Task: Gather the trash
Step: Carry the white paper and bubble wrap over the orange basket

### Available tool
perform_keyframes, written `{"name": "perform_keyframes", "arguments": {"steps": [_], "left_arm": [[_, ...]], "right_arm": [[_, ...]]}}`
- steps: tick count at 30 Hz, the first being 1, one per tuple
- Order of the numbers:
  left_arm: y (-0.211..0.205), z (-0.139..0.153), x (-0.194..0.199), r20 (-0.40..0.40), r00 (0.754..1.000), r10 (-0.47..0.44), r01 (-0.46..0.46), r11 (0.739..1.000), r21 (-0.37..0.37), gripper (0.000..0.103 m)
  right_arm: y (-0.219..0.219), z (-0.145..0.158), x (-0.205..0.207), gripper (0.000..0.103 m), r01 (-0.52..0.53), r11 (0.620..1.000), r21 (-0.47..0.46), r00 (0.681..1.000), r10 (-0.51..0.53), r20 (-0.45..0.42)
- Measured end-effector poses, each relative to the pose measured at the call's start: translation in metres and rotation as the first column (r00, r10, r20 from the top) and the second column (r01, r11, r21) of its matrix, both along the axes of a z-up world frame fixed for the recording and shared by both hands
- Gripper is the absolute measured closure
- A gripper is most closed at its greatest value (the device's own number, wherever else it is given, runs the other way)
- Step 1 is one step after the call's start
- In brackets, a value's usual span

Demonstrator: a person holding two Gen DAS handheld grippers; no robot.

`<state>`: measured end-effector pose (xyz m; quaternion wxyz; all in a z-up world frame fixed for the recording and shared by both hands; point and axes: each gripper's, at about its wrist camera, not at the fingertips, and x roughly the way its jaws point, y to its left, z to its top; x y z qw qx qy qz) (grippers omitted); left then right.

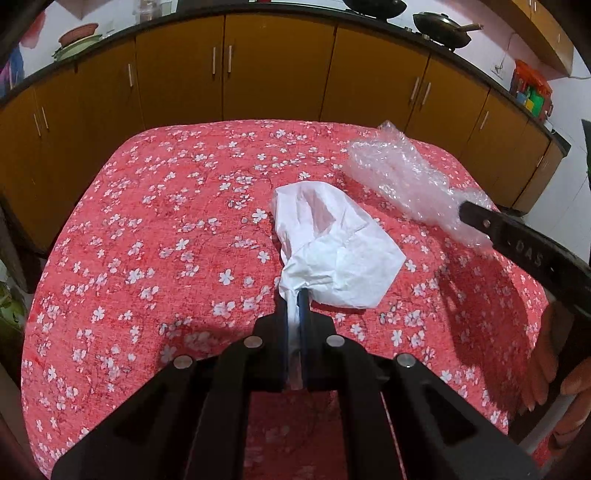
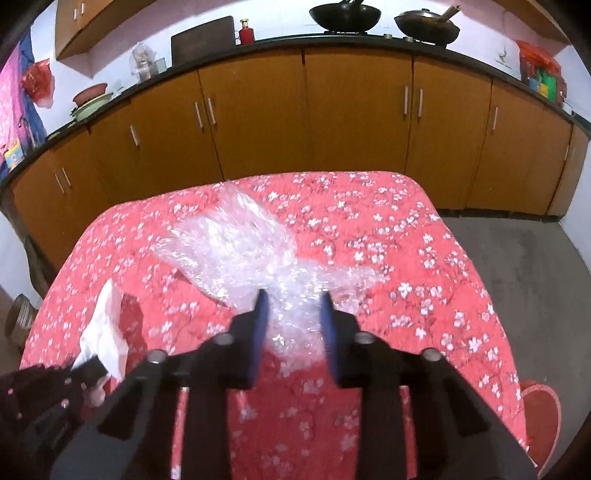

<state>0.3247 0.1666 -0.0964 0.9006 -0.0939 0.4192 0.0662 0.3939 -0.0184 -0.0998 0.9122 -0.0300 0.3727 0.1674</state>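
Jaws of the left gripper (image 1: 294, 295) are clamped on one crumpled white paper bag (image 1: 332, 254), which lies at mid-frame on the red flowered tabletop (image 1: 147, 240). Right of it, in the upper right of the left wrist view, one sheet of clear bubble wrap (image 1: 402, 173) sits between the jaws of the right gripper (image 2: 294, 299), whose blue pads (image 2: 261, 317) press its bunched end. Behind the tabletop runs a row of orange cabinets (image 2: 351, 122), with two dark pans (image 2: 343, 16) on the counter above.
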Motion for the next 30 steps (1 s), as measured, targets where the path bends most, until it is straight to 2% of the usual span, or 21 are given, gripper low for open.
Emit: {"name": "perform_keyframes", "arguments": {"steps": [4,10,12,18,30], "left_arm": [[-0.001,0.000,0.001,-0.003,1.000,-0.001,0.001,1.000,0.012,0.098],[-0.003,0.004,-0.003,0.023,1.000,-0.002,0.001,1.000,0.028,0.098],[-0.011,0.010,-0.010,0.067,0.998,-0.016,0.012,0.998,0.064,0.098],[-0.043,0.016,-0.026,0.106,0.992,-0.073,0.062,0.992,0.107,0.098],[-0.094,0.046,-0.035,0.176,0.972,-0.157,0.135,0.982,0.133,0.098]], "right_arm": [[-0.011,0.000,-0.013,0.087,0.016,1.000,-0.007,1.000,-0.016,-0.001],[-0.045,0.005,-0.039,0.089,0.074,0.997,-0.036,0.997,-0.073,0.035],[-0.060,0.007,-0.050,0.089,0.091,0.995,-0.048,0.995,-0.088,0.052],[-0.090,0.016,-0.071,0.089,0.112,0.993,-0.034,0.991,-0.108,0.083],[-0.139,0.039,-0.112,0.089,0.141,0.990,0.012,0.980,-0.142,0.143]]}}
